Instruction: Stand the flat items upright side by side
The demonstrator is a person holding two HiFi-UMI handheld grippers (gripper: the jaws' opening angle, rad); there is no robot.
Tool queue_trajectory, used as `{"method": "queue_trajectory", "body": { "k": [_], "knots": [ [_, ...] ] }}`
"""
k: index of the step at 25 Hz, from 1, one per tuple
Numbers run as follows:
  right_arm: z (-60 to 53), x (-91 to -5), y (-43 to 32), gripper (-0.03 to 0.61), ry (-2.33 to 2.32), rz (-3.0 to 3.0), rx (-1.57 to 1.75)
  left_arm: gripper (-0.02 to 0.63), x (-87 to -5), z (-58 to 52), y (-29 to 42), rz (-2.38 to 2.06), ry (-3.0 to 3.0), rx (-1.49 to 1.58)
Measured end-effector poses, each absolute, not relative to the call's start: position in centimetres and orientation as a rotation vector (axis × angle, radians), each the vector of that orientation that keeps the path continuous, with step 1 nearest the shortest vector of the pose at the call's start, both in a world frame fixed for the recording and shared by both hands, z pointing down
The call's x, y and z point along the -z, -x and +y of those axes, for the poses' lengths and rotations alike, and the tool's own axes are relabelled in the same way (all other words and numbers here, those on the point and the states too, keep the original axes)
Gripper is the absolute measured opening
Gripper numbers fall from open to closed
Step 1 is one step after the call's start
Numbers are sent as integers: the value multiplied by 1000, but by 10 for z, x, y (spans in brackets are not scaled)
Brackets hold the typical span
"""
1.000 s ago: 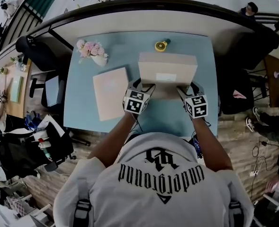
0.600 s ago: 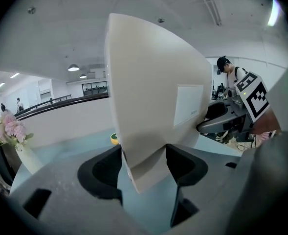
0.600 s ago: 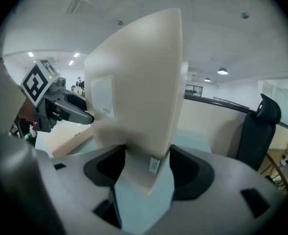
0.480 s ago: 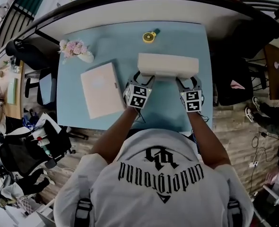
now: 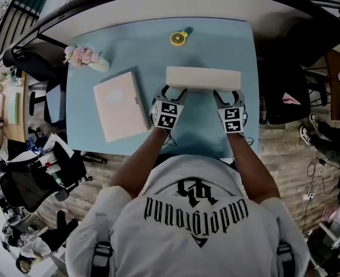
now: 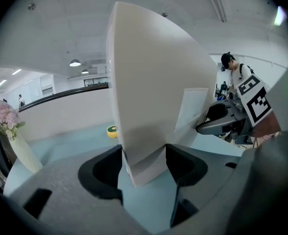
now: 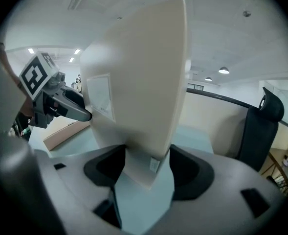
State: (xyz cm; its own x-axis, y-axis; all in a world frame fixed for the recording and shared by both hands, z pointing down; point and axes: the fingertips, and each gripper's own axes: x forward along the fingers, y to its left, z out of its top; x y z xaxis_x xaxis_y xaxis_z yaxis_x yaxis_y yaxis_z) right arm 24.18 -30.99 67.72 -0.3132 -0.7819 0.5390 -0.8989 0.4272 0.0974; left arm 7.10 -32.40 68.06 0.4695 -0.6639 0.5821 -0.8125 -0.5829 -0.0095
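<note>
Beige cardboard is filling the gap of both my tools: I am holding the beige box [image 5: 203, 78] on edge, with my left gripper [image 5: 174, 94] pinching its near left corner and my right gripper [image 5: 226, 97] pinching its near right corner. Both pairs of jaws are standing wide, yet they are closed on the box's thickness, with the pads pressing its two broad faces. The box is sitting across the middle of the light blue tabletop [image 5: 152, 45], right of centre, with its long side running along the near edge. From above I am seeing only its narrow top side, so I am judging it upright or very nearly so. I cannot tell whether its lower edge is resting on the tabletop or hanging just off it. The task is about half way along, as I am reading it. This first box is up but I am not yet letting go of it, and the second box [image 5: 120, 105] is lying flat toward the left edge, untouched and apart from the first. It is waiting to be raised and set beside the first. A yellow tape measure [image 5: 178, 38] and a vase of flowers [image 5: 82, 55] are sitting by the far edge, out of the way. Compared with a second ago, the box is showing far less of its labelled face, since I have been tipping it up from a lean to standing.
</note>
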Motion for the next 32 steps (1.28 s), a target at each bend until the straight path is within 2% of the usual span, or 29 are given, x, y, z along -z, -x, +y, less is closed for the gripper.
{"method": "queue_trajectory", "body": {
  "k": [15, 32],
  "knots": [
    [-325, -681, -242, 321, -1370, -2204, -342, 318, -687, -343, -71, -1271, -2450, -729],
    [-300, -630, -269, 328, -1463, -2275, -281, 336, -635, -314, -62, -1370, -2452, -653]
  ]
}}
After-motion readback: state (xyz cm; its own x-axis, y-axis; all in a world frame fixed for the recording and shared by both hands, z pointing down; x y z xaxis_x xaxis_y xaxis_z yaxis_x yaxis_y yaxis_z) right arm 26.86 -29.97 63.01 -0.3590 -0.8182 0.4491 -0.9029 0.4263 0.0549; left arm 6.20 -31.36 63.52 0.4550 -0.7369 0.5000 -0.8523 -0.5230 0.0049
